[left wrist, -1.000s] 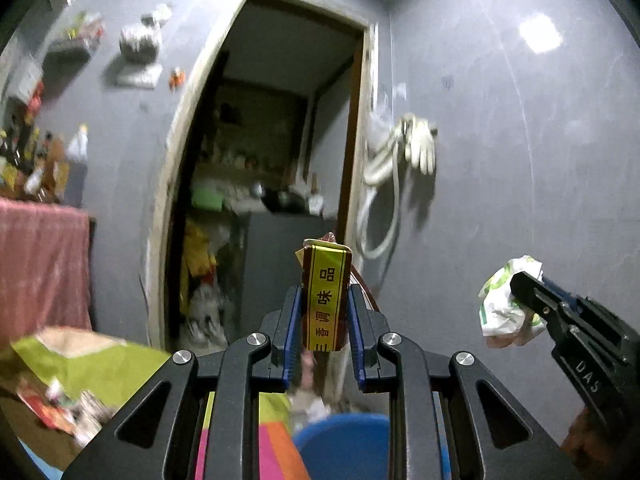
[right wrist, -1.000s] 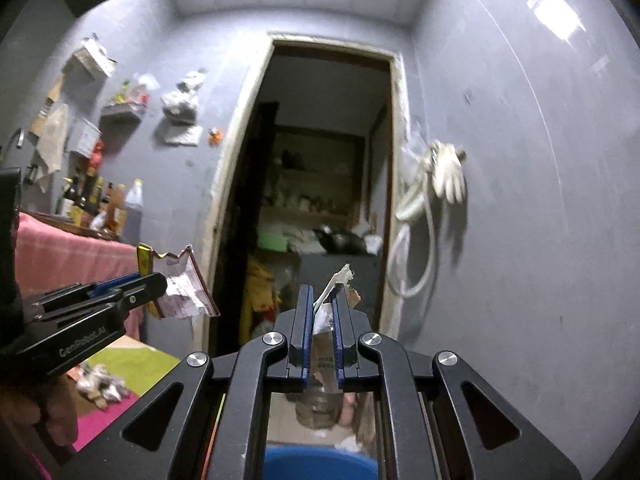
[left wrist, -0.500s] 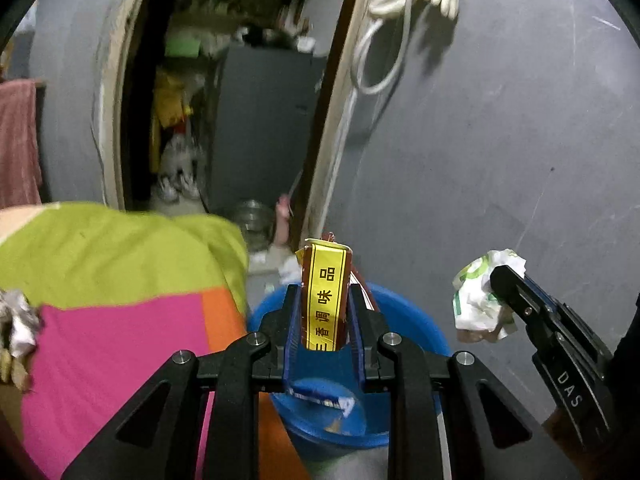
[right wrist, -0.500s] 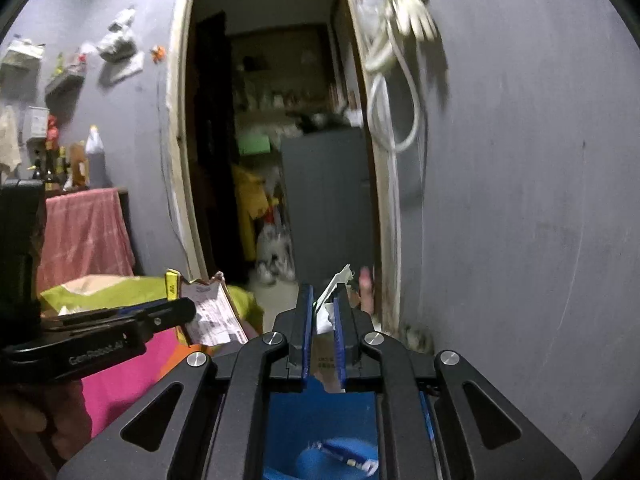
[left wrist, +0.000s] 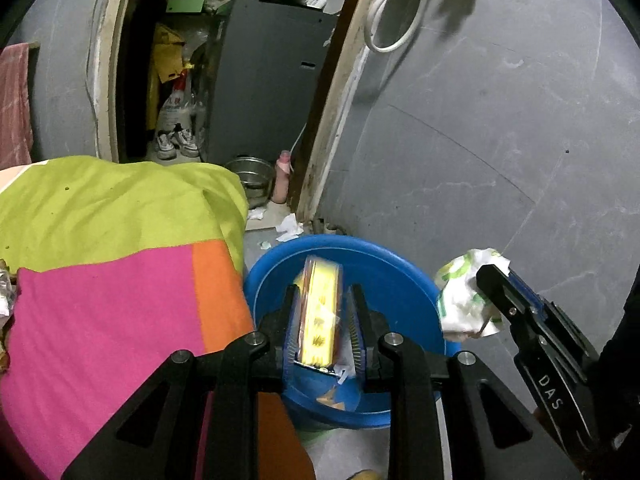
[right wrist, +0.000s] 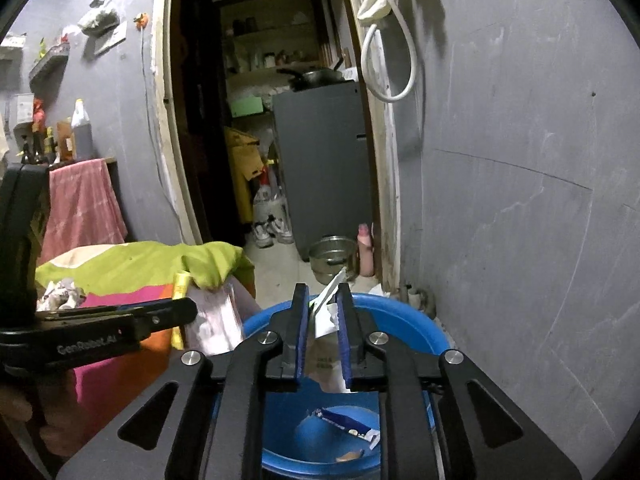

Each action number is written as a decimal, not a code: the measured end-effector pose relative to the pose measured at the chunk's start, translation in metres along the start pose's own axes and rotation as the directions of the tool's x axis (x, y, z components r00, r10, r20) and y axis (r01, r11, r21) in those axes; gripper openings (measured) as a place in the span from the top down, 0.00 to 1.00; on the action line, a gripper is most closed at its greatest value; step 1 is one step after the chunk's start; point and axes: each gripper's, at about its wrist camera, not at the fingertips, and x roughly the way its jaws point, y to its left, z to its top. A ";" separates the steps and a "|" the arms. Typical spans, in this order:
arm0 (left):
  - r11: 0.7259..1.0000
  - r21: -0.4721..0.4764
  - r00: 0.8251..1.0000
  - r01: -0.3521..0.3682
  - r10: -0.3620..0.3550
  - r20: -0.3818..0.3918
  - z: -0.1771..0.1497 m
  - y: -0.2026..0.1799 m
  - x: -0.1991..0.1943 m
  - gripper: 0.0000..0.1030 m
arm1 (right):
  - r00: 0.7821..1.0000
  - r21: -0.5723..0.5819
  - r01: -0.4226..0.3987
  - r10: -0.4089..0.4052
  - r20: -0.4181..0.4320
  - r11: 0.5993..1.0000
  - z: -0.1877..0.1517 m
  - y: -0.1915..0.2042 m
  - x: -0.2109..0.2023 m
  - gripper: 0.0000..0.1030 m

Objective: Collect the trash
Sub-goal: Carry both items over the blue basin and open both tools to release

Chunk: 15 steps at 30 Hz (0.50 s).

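Grey walls ring the blue basin (left wrist: 400, 276). Above it both jaws have just been opening: left gripper (left wrist: 324, 316) releases the yellow packet (left wrist: 320, 316) (blurred, dropping), right gripper (right wrist: 323, 332) loosens around crumpled paper (right wrist: 326, 320); both drops look nearly done.

Both grippers now tilt down over the basin (left wrist: 404, 280); left gripper (left wrist: 322, 316) and right gripper (right wrist: 322, 332) have just been opening, loosening packet (left wrist: 320, 320) and wrapper (right wrist: 326, 320).
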 end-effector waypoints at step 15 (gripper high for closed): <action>0.999 -0.047 0.988 -0.003 0.010 0.152 0.003 0.018 -0.064 0.60 | 0.996 -0.009 -0.004 0.005 0.089 1.000 0.029 0.013 -0.032 0.74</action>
